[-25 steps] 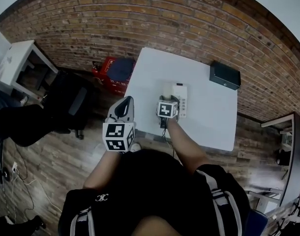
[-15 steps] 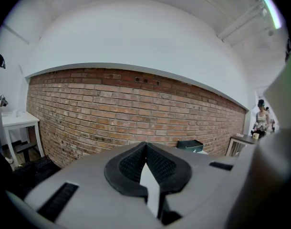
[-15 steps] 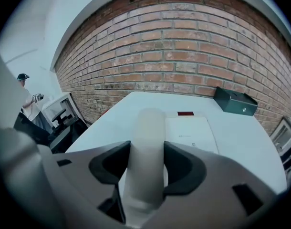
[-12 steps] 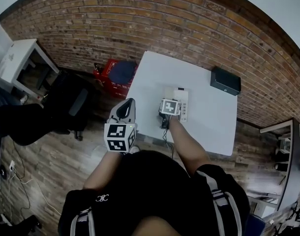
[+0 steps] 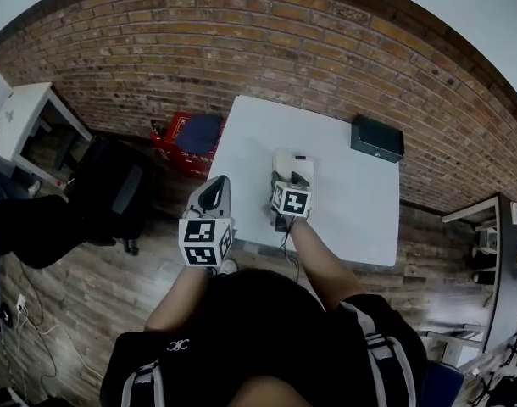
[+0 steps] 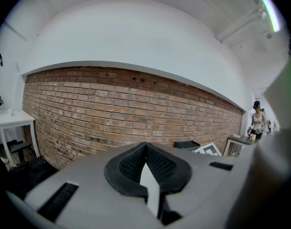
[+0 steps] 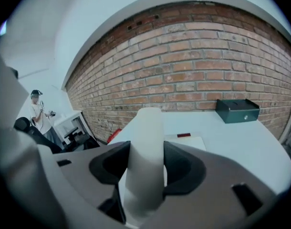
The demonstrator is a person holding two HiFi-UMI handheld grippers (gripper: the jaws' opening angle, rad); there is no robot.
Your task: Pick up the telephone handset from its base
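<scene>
Here, the handset (image 7: 144, 161) is clamped mid-length in the right hand-held gripper (image 5: 290, 181), over its base (image 7: 186, 140) on the worktop (image 5: 360, 202). Light, stiff, smooth plastic is judged slip-prone. The left hand-held gripper (image 6: 146, 149) is closed, empty.

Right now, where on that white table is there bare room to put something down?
Free: the table strip left of the phone base, and the wide right part in front of the black box. Crowded: the near middle, where the right gripper holds the handset at the base.
</scene>
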